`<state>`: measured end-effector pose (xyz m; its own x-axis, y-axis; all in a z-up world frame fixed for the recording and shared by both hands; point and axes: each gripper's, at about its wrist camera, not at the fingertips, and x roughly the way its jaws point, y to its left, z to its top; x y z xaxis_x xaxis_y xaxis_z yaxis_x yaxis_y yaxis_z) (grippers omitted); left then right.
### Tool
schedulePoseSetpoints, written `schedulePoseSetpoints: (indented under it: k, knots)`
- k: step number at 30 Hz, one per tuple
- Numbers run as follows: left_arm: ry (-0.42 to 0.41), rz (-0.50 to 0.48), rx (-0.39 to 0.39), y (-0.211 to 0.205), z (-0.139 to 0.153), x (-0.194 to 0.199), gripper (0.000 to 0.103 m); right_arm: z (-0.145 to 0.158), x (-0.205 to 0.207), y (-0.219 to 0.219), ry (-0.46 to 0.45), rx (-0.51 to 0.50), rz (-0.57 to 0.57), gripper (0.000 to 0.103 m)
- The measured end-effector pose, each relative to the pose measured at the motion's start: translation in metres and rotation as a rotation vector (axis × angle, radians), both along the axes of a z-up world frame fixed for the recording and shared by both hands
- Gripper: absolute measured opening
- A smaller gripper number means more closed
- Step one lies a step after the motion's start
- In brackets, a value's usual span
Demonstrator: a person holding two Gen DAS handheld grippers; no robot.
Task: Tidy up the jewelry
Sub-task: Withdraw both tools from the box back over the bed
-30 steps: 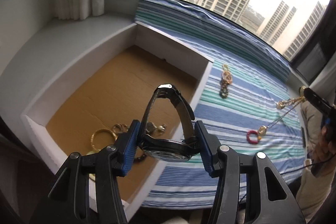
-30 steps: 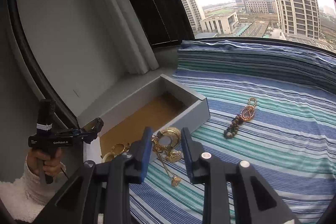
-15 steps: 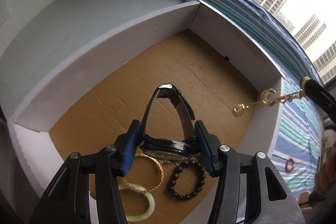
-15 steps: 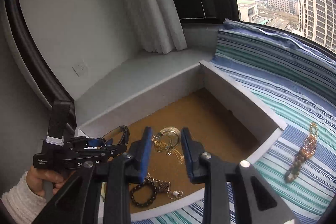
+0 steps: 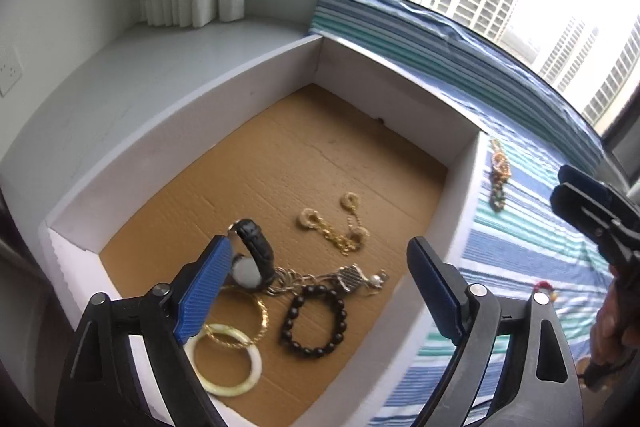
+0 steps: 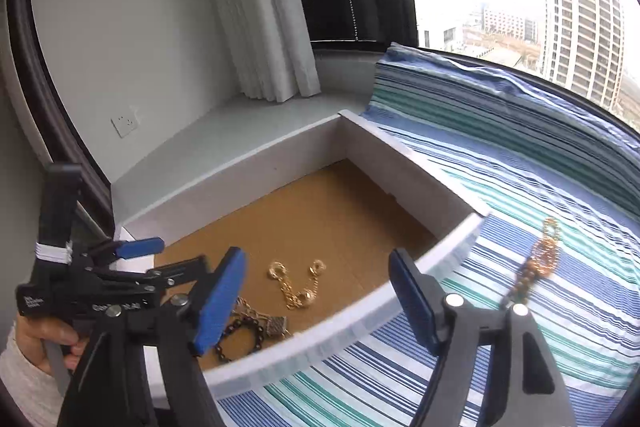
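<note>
My left claw (image 5: 316, 291) is opening, blue pads wide apart and pressing on nothing. The watch (image 5: 250, 257) lies released in the box (image 5: 460, 187) just beside my left pad, at about nine o'clock from the dark bead bracelet (image 5: 313, 323), strap looped up toward twelve. Nearest me lie the pale bangle (image 5: 224, 359) and gold bangle (image 5: 244, 319); beyond, the gold chain (image 5: 340, 227) stretches roughly ten to four. My right claw (image 6: 316, 303) is opening too, empty, above the box's near rim. Past it, on the striped bed (image 6: 520, 187), lies a beaded strand (image 6: 536, 267).
</note>
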<state>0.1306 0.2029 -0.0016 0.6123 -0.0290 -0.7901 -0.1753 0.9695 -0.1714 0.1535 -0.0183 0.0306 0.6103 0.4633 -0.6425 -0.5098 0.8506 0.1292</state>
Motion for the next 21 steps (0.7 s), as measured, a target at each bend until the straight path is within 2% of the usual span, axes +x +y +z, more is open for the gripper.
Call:
schedulePoseSetpoints:
  k: [5,11,17,21]
  knots:
    - [-0.052,-0.152,0.021,-0.078,0.002,-0.035,0.095,-0.024,-0.055,-0.071,-0.054,-0.092,-0.134,0.075]
    - [-0.052,-0.311,-0.064,-0.168,-0.027,-0.062,0.096,-0.068,-0.127,-0.170,-0.022,-0.170,-0.373,0.077]
    - [0.082,-0.411,-0.083,-0.232,-0.079,-0.066,0.095,-0.118,-0.184,-0.243,0.064,-0.206,-0.565,0.079]
    - [0.104,-0.446,-0.068,-0.251,-0.092,-0.082,0.095,-0.153,-0.210,-0.271,0.124,-0.205,-0.653,0.079]
